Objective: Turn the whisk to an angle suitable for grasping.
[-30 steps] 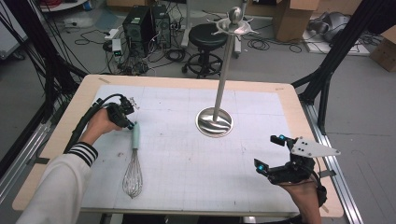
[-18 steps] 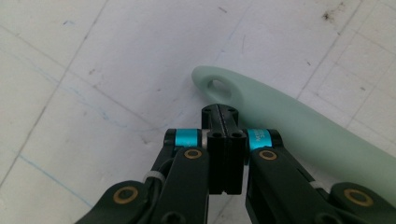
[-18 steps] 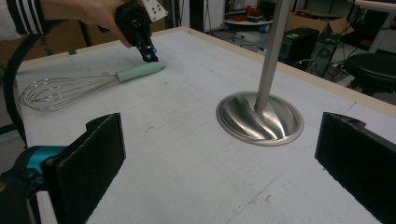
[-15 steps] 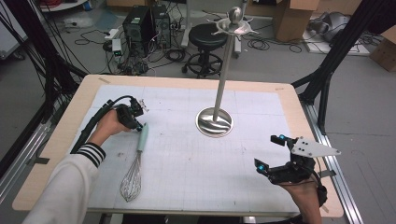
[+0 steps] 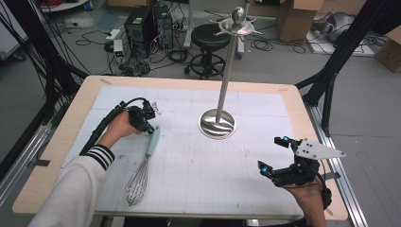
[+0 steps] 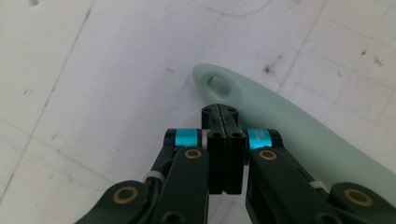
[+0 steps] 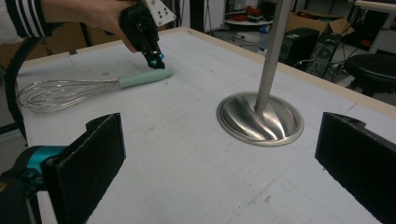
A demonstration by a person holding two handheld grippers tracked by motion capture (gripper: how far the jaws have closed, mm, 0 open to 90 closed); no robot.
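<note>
A wire whisk [image 5: 137,185] with a mint-green handle [image 5: 152,139] lies flat on the white mat at the left. My left gripper [image 5: 152,126] points down at the far end of that handle. In the left gripper view its jaws are pressed together, shut on nothing [image 6: 224,113], and the handle's end with the hanging hole [image 6: 219,86] lies just beyond and to the right of the tips. My right gripper [image 5: 273,153] hovers near the front right of the table, its black pads [image 7: 100,144] wide open around bare mat.
A steel hanging stand [image 5: 216,124] with a round base and a tall pole stands mid-table, its hooks at the top [image 5: 238,23]. It rises close ahead in the right gripper view [image 7: 260,119]. The wooden table edge [image 5: 302,101] frames the mat. A stool and computers sit on the floor behind.
My left gripper has moved right and slightly away from the person, and the whisk's handle end has swung right with it. The right gripper has stayed put.
</note>
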